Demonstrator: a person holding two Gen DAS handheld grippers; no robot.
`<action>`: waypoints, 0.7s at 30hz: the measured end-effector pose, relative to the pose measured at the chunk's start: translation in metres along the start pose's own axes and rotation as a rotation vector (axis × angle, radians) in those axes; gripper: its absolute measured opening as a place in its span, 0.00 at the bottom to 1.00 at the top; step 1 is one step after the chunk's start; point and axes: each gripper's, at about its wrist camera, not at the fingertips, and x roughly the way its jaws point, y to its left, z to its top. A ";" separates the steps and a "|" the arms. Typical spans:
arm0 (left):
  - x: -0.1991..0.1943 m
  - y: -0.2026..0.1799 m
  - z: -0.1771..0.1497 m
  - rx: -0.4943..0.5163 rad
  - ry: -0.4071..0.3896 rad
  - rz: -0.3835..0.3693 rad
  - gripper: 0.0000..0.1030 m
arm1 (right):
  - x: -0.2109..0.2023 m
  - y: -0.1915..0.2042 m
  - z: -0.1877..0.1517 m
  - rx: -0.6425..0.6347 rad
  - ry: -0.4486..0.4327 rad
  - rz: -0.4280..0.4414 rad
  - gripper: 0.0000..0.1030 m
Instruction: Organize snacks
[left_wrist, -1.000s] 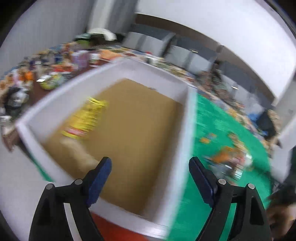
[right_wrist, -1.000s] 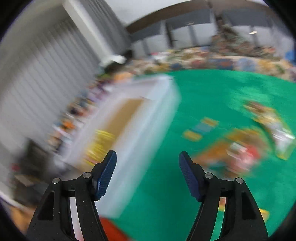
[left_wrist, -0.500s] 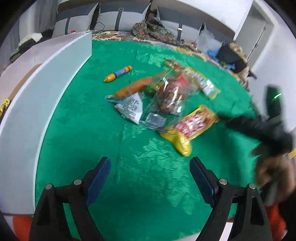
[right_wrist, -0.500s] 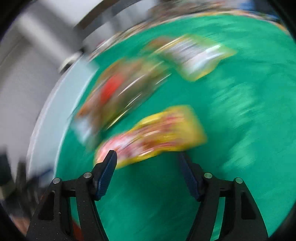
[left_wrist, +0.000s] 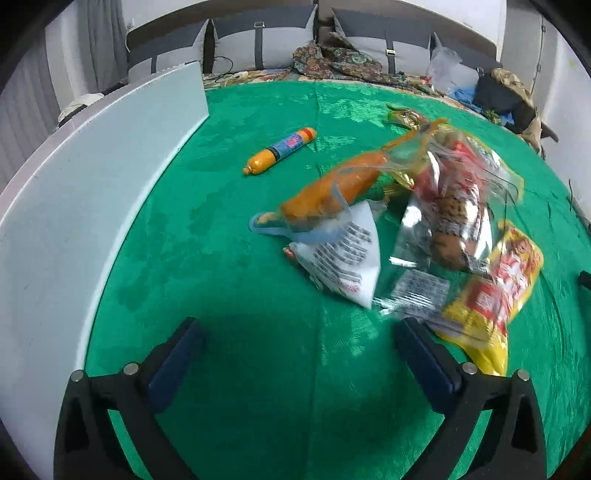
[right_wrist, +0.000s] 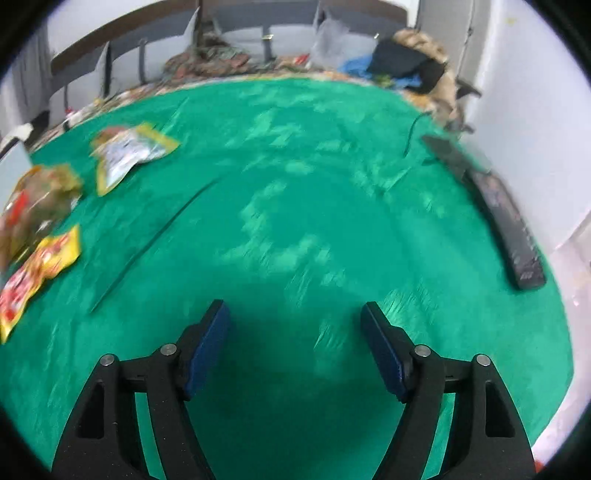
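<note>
Presently both tools opening, nothing between: left tool (left_wrist: 299, 350), right tool (right_wrist: 295, 343); snack packets (left_wrist: 491, 291) print unreadable.

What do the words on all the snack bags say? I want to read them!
None can be read.
White packet: rows of black print, too blurred.
Yellow and red bag: large lettering, smeared by motion.
Clear bag: red label, unreadable.
Orange tube: blue label, too small.
Yellow-edged pouch: pale printed panel, blurred.
Black remote: markings too small.
</note>
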 end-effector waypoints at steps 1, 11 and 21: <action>0.000 0.000 0.000 -0.002 -0.001 0.001 1.00 | 0.004 -0.002 0.004 0.005 0.001 -0.002 0.75; -0.001 0.001 -0.003 -0.001 -0.008 -0.004 1.00 | 0.046 -0.007 0.011 0.102 -0.010 0.019 0.87; 0.000 0.001 -0.002 -0.002 -0.008 -0.004 1.00 | 0.040 -0.008 0.002 0.099 -0.011 0.015 0.88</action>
